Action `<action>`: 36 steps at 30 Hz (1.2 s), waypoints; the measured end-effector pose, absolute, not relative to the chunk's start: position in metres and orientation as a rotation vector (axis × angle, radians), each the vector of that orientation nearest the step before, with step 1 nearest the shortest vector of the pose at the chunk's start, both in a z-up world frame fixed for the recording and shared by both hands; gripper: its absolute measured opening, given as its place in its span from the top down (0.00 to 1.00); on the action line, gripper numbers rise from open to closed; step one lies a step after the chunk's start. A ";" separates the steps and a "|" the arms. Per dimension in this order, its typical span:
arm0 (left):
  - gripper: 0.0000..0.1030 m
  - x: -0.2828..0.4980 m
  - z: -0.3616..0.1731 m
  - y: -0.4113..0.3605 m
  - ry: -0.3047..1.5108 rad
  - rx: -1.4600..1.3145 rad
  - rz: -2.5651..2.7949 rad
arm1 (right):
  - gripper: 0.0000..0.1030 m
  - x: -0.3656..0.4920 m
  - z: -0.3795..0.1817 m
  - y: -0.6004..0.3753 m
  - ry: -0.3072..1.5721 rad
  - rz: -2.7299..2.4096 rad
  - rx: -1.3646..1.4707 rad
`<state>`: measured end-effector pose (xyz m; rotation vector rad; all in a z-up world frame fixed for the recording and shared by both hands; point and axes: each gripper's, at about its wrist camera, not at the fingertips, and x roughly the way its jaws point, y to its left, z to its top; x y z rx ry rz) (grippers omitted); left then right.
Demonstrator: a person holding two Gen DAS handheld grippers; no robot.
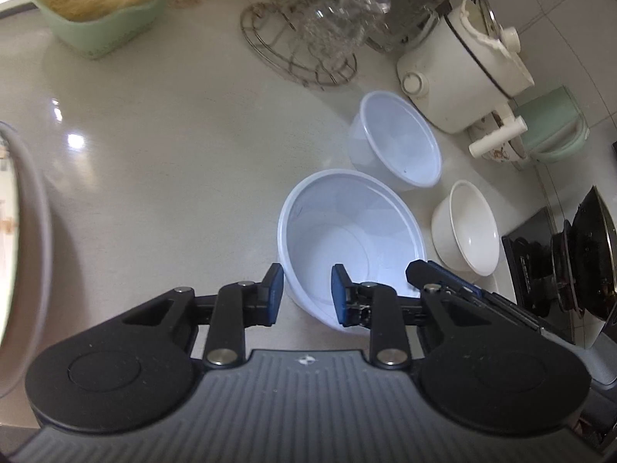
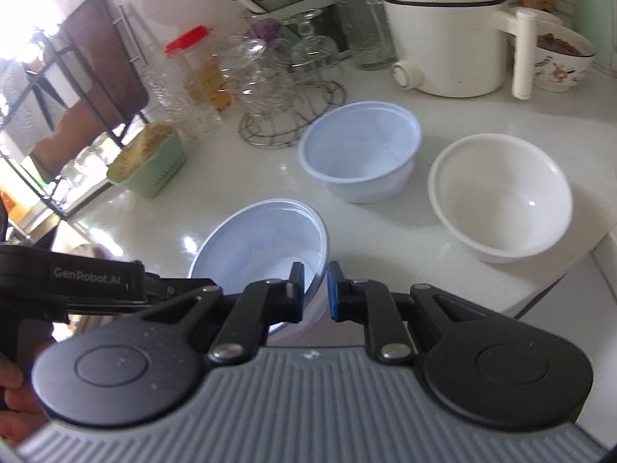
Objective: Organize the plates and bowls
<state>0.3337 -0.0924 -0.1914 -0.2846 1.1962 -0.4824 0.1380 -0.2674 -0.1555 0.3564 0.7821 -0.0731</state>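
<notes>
A pale blue plastic bowl (image 1: pixel 347 239) is held tilted above the white counter; it also shows in the right wrist view (image 2: pixel 262 239). My left gripper (image 1: pixel 306 295) straddles its near-left rim, one pad inside and one outside, with a gap. My right gripper (image 2: pixel 314 289) is shut on its right rim. A second pale blue bowl (image 1: pixel 397 142) (image 2: pixel 362 150) stands upright behind it. A white bowl (image 1: pixel 466 227) (image 2: pixel 501 196) stands upright to the right.
A white electric pot (image 1: pixel 462 65) (image 2: pixel 447 38) stands at the back. A wire rack of glasses (image 1: pixel 308 38) (image 2: pixel 285 88), a green basket (image 1: pixel 100 19) (image 2: pixel 146 162), a patterned bowl (image 2: pixel 559 61) and a black stove (image 1: pixel 559 262) surround the bowls.
</notes>
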 end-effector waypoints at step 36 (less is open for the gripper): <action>0.60 0.328 -0.162 -0.012 1.105 -0.234 -0.193 | 0.71 0.174 -0.158 -0.201 0.808 0.138 0.274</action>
